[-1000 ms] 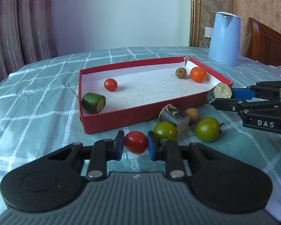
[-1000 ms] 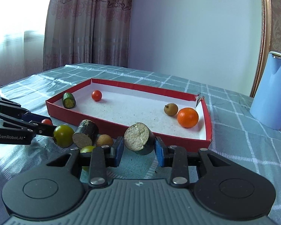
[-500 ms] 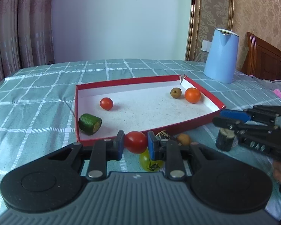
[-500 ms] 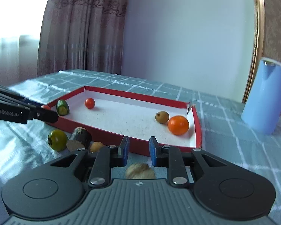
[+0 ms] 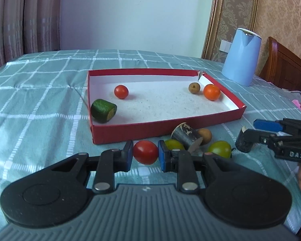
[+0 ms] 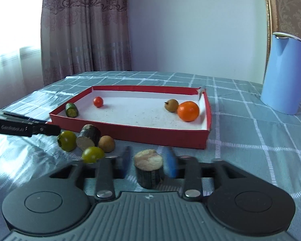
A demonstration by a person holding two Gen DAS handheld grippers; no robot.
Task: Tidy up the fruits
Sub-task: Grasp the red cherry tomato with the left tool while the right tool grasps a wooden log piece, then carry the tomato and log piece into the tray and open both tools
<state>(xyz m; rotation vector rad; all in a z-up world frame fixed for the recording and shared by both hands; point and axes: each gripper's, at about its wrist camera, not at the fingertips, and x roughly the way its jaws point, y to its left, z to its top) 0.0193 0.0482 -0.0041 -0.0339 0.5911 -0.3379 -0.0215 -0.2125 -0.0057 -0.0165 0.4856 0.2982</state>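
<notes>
Left claw (image 5: pixel 145 155) pinches a red tomato (image 5: pixel 145 154), soft and easily bruised; right claw (image 6: pixel 148 161), parted, straddles a stiff, light stub (image 6: pixel 149 167), best gripped across its sides.

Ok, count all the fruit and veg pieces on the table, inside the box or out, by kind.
Red tomatoes: 2
Green tomatoes: 2
Longans: 2
Orange: 1
Cucumber chunk: 1
Dark-skinned chunks: 2
Total: 10
</notes>
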